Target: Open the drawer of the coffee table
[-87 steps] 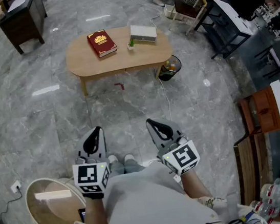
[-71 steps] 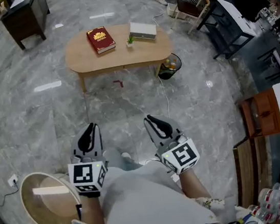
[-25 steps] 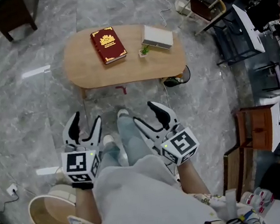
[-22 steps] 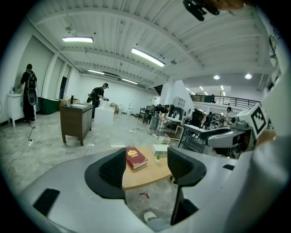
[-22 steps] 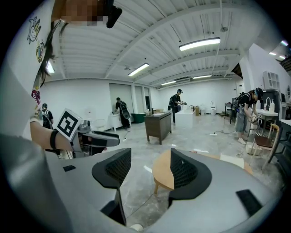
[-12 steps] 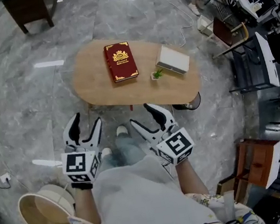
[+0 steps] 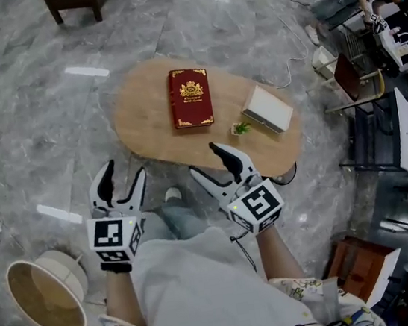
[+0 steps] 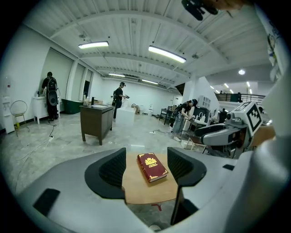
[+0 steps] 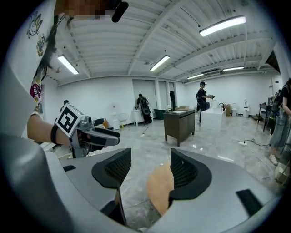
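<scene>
While both grippers (image 7: 124,170) (image 7: 205,160) gape, coffee table's (image 7: 145,110) near edge lies ahead.

Left tool (image 7: 124,169) and right tool (image 7: 204,160) held forward side by side, tilted slightly down; both jaws apart, empty.

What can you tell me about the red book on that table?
The book is a closed hardcover, dark red with a gold crest and gold corner trim. It lies flat, cover up, on the light wooden table, touching only the tabletop. A small plant and a white box sit apart from it.
</scene>
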Action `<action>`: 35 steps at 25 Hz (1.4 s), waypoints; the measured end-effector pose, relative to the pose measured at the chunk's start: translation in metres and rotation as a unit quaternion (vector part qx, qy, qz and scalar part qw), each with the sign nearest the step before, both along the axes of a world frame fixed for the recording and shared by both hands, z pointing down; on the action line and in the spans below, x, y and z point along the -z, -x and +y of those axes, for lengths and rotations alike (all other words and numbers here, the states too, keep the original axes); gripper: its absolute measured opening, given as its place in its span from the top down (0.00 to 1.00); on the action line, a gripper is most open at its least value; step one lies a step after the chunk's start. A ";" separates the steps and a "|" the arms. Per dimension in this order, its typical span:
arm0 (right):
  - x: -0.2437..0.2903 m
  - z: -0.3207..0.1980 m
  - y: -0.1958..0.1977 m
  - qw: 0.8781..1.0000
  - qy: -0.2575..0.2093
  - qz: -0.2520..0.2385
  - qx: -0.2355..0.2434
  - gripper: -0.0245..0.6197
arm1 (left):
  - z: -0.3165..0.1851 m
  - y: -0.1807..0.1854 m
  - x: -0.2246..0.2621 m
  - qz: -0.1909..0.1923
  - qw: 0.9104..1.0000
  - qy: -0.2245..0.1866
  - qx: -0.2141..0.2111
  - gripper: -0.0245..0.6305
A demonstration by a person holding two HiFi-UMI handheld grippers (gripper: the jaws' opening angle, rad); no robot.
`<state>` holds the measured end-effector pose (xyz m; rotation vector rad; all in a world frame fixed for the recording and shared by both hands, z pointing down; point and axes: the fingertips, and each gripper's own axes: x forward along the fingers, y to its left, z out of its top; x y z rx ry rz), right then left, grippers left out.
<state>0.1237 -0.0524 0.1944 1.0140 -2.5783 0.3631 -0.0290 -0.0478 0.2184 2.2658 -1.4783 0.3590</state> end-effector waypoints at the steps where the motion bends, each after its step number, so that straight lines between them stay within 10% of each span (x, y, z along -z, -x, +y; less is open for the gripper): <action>1: -0.002 -0.003 0.002 1.000 0.002 0.001 0.004 0.60 | -0.001 0.003 -0.002 0.001 1.000 0.003 0.003 0.56; 17: -0.071 -0.015 0.028 0.998 0.061 0.010 -0.018 0.60 | -0.010 0.035 -0.082 0.014 0.998 0.033 -0.047 0.56; 35: -0.217 -0.017 0.040 0.992 0.123 0.012 0.015 0.60 | -0.008 0.034 -0.309 -0.004 0.989 0.113 -0.098 0.56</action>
